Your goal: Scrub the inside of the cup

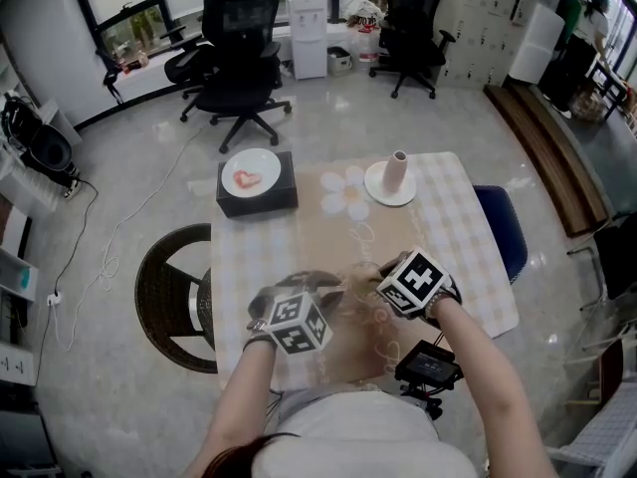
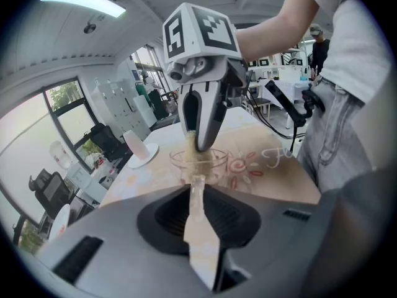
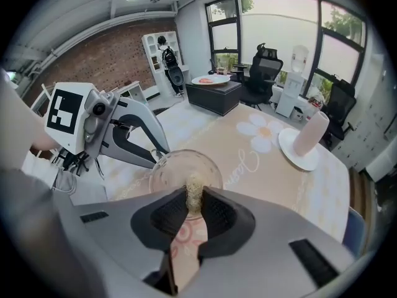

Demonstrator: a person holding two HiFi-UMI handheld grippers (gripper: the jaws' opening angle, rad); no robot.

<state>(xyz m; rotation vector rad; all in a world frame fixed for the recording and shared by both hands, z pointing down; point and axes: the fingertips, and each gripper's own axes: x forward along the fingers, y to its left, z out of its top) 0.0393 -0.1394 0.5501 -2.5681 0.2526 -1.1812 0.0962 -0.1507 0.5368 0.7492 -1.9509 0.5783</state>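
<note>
Two tools are meeting over a clear cup (image 1: 350,289), which is standing on the worktop (image 1: 468,237) near its front edge, at 6 o'clock from a white vase (image 1: 398,170). The left tool (image 2: 197,182) is pinching the cup's wall; in the right gripper view it is gripping the rim at about 10 o'clock. The right tool (image 3: 195,198) is clamping a pale fibrous scrubber (image 3: 195,190) and pointing steeply down, with the scrubber's tip dipping inside the cup.

Cup (image 3: 178,171) seen as clear, smooth and glossy, scrubber (image 3: 194,194) shown rough and fibrous, tablecloth (image 1: 448,237) rendered as matt cloth, plate (image 1: 232,174) finished glossy white, box (image 1: 257,203) left matt black
</note>
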